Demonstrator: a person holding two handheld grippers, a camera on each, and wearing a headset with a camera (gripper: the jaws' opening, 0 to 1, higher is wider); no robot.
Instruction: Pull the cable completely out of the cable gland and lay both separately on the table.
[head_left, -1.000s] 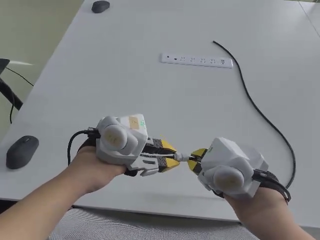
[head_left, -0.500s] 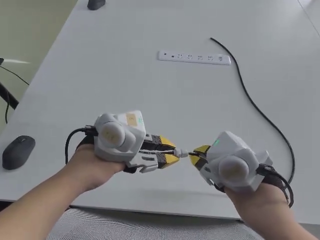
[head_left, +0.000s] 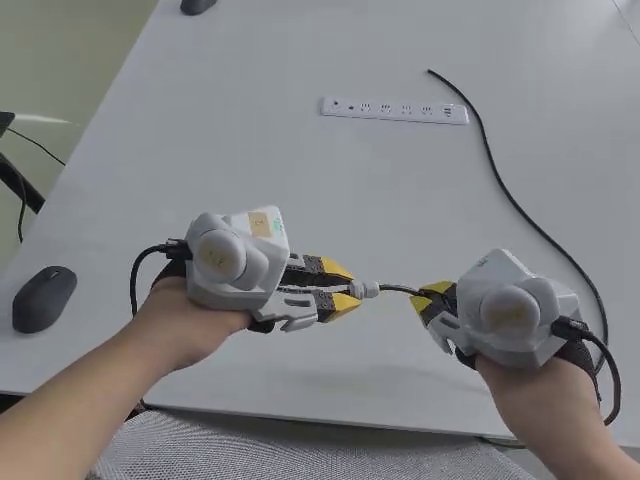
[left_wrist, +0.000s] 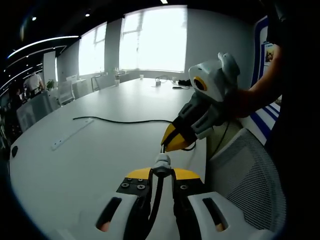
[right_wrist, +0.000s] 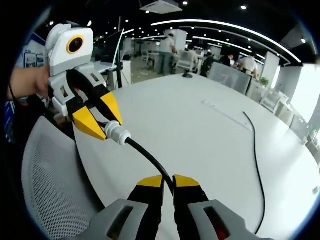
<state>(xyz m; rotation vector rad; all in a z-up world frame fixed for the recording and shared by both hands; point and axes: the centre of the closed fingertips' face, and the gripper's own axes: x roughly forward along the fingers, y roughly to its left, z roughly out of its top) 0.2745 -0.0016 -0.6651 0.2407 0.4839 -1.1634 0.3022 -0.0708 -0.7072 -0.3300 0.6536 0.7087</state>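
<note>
A small white cable gland (head_left: 363, 290) hangs above the table's near edge, and my left gripper (head_left: 345, 287) is shut on it. In the left gripper view the gland (left_wrist: 161, 162) sticks out past the yellow tips of my left gripper (left_wrist: 161, 173). A short black cable (head_left: 398, 291) runs from the gland to my right gripper (head_left: 428, 297), which is shut on it. In the right gripper view the cable (right_wrist: 148, 156) leads from my right gripper (right_wrist: 168, 181) up to the gland (right_wrist: 118, 132). Both are held in the air.
A white power strip (head_left: 395, 110) lies at the back of the white table (head_left: 250, 150), with its black cord (head_left: 520, 210) curving along the right side. A dark mouse (head_left: 43, 298) sits at the left edge. A mesh chair seat (head_left: 300, 450) is below the near edge.
My right gripper has moved right, away from the left one. The gap between them has widened and more black cable shows beside the gland.
</note>
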